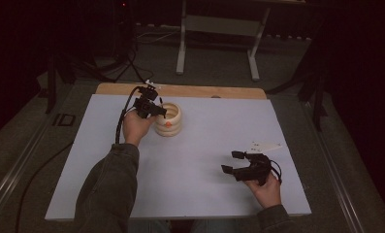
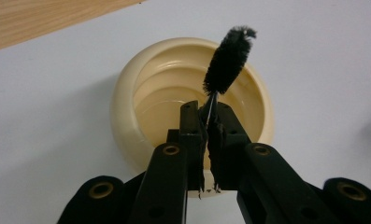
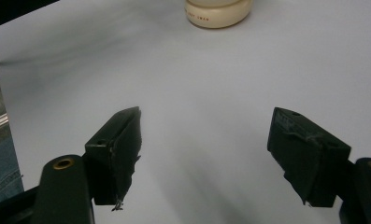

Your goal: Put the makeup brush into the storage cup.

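Observation:
A cream ribbed pot (image 1: 168,119) stands on the white sheet near the table's far left; in the left gripper view I look down into the pot (image 2: 127,93), and the pot (image 3: 218,11) shows at the top of the right gripper view. My left gripper (image 1: 161,112) hovers at the pot's rim, and in its own view the left gripper (image 2: 206,119) is shut on the thin wire handle of a small black bristle brush (image 2: 229,60), whose head points up over the pot's opening. My right gripper (image 1: 232,162) rests low at the near right; in its own view the right gripper (image 3: 206,135) is open with nothing between its jaws.
A white sheet (image 1: 204,145) covers most of the wooden table (image 1: 204,91). A small white label or slip (image 1: 265,145) lies just beyond the right gripper. Dark floor, cables and a white stand frame (image 1: 219,34) lie past the table's far edge.

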A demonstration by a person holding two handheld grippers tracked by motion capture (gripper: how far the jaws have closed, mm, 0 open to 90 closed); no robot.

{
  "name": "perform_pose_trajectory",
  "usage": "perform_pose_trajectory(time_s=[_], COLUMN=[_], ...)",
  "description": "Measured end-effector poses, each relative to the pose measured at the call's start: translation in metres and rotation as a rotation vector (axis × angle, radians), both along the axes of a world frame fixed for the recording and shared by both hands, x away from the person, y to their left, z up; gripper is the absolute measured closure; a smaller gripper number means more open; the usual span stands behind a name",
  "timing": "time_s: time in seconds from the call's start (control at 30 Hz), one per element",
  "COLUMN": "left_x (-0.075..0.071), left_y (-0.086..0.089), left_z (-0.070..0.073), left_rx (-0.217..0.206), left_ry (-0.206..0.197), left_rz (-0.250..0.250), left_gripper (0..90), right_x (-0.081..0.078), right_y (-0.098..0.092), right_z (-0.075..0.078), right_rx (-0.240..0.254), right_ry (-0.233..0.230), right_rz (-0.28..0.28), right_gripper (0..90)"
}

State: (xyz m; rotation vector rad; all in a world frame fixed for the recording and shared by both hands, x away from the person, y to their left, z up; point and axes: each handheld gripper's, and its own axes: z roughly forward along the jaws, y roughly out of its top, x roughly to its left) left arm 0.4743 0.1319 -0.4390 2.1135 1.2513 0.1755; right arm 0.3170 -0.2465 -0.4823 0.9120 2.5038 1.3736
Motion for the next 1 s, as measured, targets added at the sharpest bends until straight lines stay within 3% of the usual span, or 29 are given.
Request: perform_pose_trajectory(time_s=[0.53, 1.0], left_x=[-0.001, -0.013], left_y=[0.002, 0.009], left_z=[0.004, 0.012], left_rx=[0.013, -0.005], left_ry=[-0.01, -0.056], left_rz=[0.008, -0.018], left_gripper=[78.0, 69.5], right_x=[0.0, -0.001], right_y=[-0.001, -0.006], right_z=[0.001, 0.003], right_rx=[0.004, 0.007], right_ry=[-0.005, -0.015], right_rz=[-0.002, -0.027], right_gripper=[25.8, 24.9])
